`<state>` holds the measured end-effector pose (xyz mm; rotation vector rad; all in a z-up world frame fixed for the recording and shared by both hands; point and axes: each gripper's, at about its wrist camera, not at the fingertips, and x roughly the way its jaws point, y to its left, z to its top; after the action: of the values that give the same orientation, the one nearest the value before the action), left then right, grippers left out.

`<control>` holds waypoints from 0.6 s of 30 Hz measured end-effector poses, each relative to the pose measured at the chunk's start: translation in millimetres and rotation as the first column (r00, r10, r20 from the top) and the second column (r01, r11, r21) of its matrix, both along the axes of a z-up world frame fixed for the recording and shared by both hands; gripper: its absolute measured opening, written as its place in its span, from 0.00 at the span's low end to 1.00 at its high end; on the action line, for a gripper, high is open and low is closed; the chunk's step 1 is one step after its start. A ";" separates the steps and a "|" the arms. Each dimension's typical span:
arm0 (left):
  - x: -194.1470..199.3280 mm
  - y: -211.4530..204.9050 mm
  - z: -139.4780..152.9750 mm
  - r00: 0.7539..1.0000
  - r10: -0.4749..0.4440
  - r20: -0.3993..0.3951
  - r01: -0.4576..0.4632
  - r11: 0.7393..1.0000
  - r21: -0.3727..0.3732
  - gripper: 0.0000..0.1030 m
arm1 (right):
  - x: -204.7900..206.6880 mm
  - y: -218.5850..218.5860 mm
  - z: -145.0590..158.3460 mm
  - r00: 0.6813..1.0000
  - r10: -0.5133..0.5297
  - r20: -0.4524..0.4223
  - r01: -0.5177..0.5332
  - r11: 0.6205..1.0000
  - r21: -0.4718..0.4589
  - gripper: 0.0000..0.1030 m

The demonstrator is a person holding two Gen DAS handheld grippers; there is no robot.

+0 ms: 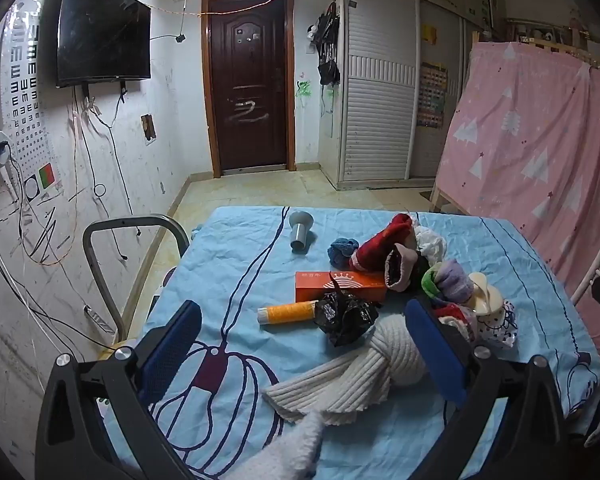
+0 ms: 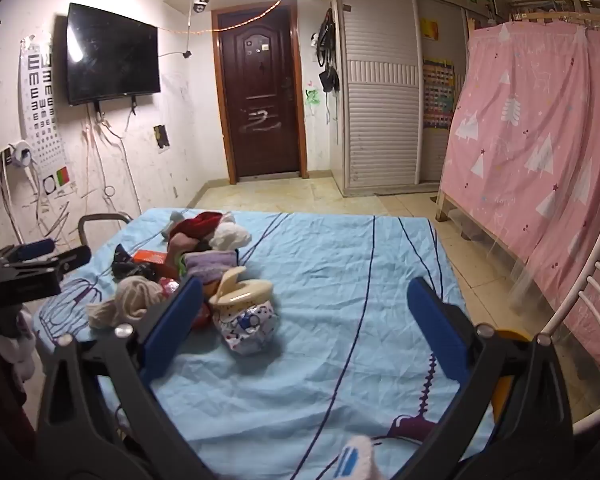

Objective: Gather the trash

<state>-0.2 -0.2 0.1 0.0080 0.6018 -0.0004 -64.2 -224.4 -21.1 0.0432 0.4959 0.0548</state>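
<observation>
A table under a light-blue cloth (image 1: 228, 264) carries a heap of things. In the left wrist view an orange box (image 1: 340, 286), an orange tube (image 1: 288, 312) and a crumpled black plastic bag (image 1: 346, 314) lie ahead of my left gripper (image 1: 304, 344). It hangs open above a knotted white knitted cloth (image 1: 380, 364), touching nothing. My right gripper (image 2: 306, 324) is open over bare blue cloth (image 2: 340, 264). A crumpled patterned wrapper (image 2: 248, 326) and a cream plastic piece (image 2: 240, 290) lie just inside its left finger (image 2: 176, 320).
Socks in red (image 1: 384, 242), purple (image 1: 454, 282) and blue (image 1: 342, 250), white crumpled paper (image 1: 430, 240) and a grey cup (image 1: 300, 230) lie farther back. A metal chair (image 1: 112, 248) stands left of the table, a white chair (image 2: 588, 292) right. A pink curtain (image 2: 540, 140) hangs at the right.
</observation>
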 end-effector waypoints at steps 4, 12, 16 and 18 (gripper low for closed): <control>-0.1 -0.1 0.1 1.000 0.000 0.000 0.000 1.000 0.001 0.90 | -0.5 0.4 0.6 1.000 -0.001 0.002 0.001 1.000 -0.003 0.95; 0.0 -0.2 0.0 1.000 0.001 -0.002 -0.001 1.000 0.003 0.90 | -0.2 0.1 0.4 1.000 0.002 0.000 -0.002 1.000 0.002 0.95; 0.2 -0.3 -0.2 1.000 0.000 -0.004 0.000 1.000 0.003 0.90 | -0.1 0.6 0.1 1.000 0.001 0.000 -0.001 1.000 0.001 0.95; -0.3 -0.4 -0.1 1.000 -0.002 -0.005 0.002 1.000 0.004 0.90 | -0.1 0.7 0.0 1.000 0.001 0.000 -0.001 1.000 0.002 0.95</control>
<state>-0.5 -0.6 0.0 0.0122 0.6069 -0.0008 -64.2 -223.7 -21.1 0.0447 0.4956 0.0565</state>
